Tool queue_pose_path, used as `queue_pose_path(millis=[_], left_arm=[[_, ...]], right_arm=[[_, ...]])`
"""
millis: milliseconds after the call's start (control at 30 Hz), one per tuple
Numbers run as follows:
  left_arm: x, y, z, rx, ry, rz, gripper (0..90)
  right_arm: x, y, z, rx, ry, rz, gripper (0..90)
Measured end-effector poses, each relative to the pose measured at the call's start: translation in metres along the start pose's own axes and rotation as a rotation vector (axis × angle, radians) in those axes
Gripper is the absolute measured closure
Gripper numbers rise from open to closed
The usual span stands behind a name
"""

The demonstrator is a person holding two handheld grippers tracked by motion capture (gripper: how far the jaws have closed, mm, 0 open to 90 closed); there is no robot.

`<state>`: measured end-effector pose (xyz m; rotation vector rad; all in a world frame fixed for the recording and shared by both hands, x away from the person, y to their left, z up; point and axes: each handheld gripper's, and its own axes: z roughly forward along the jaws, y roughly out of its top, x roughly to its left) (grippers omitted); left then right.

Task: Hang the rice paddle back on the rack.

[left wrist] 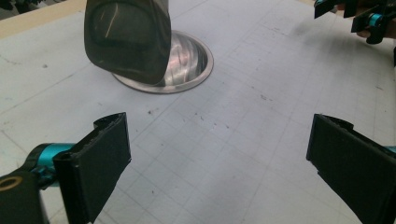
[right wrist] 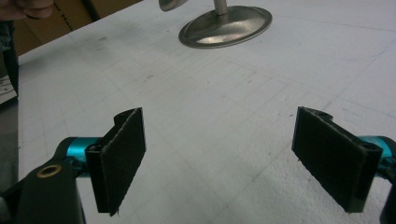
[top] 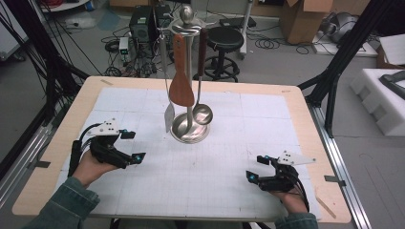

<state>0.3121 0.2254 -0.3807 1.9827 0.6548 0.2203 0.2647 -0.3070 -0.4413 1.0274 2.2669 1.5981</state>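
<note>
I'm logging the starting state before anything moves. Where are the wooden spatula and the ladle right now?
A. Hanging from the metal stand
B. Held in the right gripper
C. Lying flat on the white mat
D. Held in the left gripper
A: the wooden spatula and the ladle hang from the top of the metal stand, while the left gripper and right gripper sit open and empty on the mat.

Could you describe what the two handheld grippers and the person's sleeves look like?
Both the left gripper and the right gripper are black, with teal-blue joints behind flat, rectangular black jaw pads. Each carries a pale grey three-cornered plate with dark dots on top, and black cables trail from the bodies. The person wears dark green-blue denim-like sleeves.
</note>
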Motion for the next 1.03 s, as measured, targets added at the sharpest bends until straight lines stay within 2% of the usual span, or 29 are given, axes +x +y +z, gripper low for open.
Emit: queue_pose_path(millis=[233,633,867,1033], left_arm=[[-0.001,-0.01,0.0,-0.005,0.004,-0.017,6.1],[-0.007,-0.015,-0.003,0.005,0.017,-0.004,5.9],[-0.011,-0.031,-0.003,0.003,0.019,-0.027,5.9],[-0.014,-0.039,-0.004,0.01,0.025,-0.021,5.9]], right_arm=[[0.0,0.0,-0.001,-0.006,-0.005,-0.003,17.0],[0.0,0.001,-0.007,-0.024,-0.021,0.005,16.9],[0.0,0.0,-0.011,-0.029,-0.031,0.003,16.9],[0.001,-0.001,-0.012,-0.026,-0.034,-0.005,16.8]])
